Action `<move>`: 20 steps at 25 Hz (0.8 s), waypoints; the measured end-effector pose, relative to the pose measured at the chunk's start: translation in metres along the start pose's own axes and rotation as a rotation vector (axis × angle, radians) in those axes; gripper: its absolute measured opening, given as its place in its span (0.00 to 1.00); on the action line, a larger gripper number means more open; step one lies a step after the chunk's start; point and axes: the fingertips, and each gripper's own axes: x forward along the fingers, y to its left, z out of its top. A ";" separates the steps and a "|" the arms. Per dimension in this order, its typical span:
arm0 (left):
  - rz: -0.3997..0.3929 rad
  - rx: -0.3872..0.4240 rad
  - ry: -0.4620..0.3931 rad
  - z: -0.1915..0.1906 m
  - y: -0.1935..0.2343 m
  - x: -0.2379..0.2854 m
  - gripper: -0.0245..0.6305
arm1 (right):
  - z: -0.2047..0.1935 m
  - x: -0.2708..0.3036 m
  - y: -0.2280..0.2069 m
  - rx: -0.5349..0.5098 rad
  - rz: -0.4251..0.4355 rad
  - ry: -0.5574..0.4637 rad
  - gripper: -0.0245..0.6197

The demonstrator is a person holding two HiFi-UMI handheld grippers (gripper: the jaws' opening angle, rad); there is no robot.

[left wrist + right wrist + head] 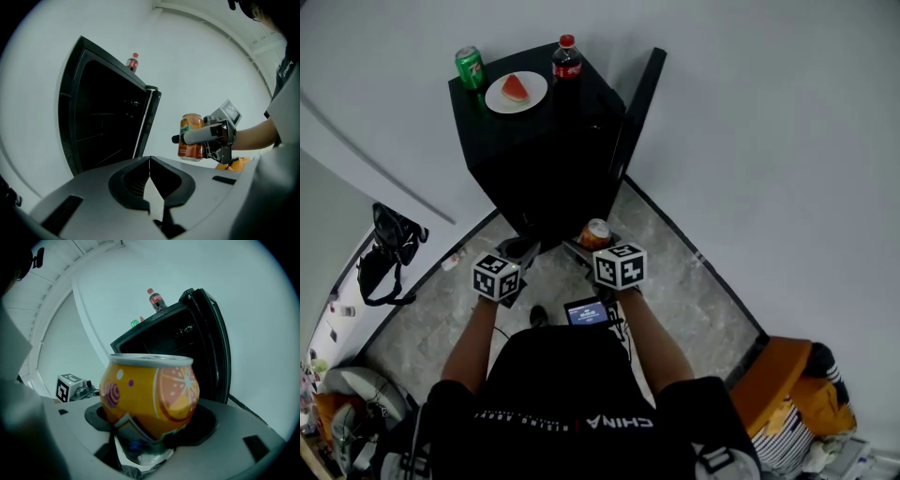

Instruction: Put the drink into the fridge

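Note:
An orange soda can (pixel 596 232) stands upright between the jaws of my right gripper (pixel 592 246), which is shut on it. In the right gripper view the can (pixel 152 397) fills the middle, in front of the open black fridge (pixel 187 343). My left gripper (pixel 520 249) hangs beside it to the left, shut and empty, its jaws meeting in the left gripper view (pixel 150 164). That view shows the can (pixel 191 137) off to the right and the fridge's dark open inside (pixel 103 122). The fridge (pixel 544 150) stands just ahead, its door (pixel 637 108) swung out to the right.
On the fridge top sit a green can (pixel 470 67), a white plate (pixel 517 92) with a watermelon slice, and a cola bottle (pixel 566 58). A black bag (pixel 389 248) lies on the floor at left. Orange clothing (pixel 787 394) is at the lower right.

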 end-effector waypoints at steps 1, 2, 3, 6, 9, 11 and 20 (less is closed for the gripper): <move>0.001 0.006 -0.002 0.002 0.001 0.001 0.05 | 0.001 0.000 0.000 -0.005 -0.002 0.001 0.58; 0.002 0.012 -0.003 0.004 0.001 0.001 0.06 | 0.001 -0.001 -0.001 -0.010 -0.006 0.002 0.58; 0.001 0.015 -0.003 0.004 0.000 0.002 0.05 | 0.002 -0.002 -0.002 -0.016 -0.013 0.001 0.58; -0.004 0.017 -0.001 0.003 -0.002 0.004 0.05 | 0.001 -0.005 -0.006 -0.037 -0.038 0.002 0.58; -0.005 0.017 0.006 -0.001 -0.003 0.003 0.05 | -0.001 -0.007 -0.008 -0.037 -0.044 0.004 0.58; -0.004 0.017 0.014 -0.004 -0.003 0.003 0.05 | -0.004 -0.007 -0.009 -0.032 -0.044 0.005 0.58; 0.028 0.001 0.031 -0.003 0.002 0.015 0.05 | -0.009 -0.004 -0.026 -0.056 -0.038 0.056 0.58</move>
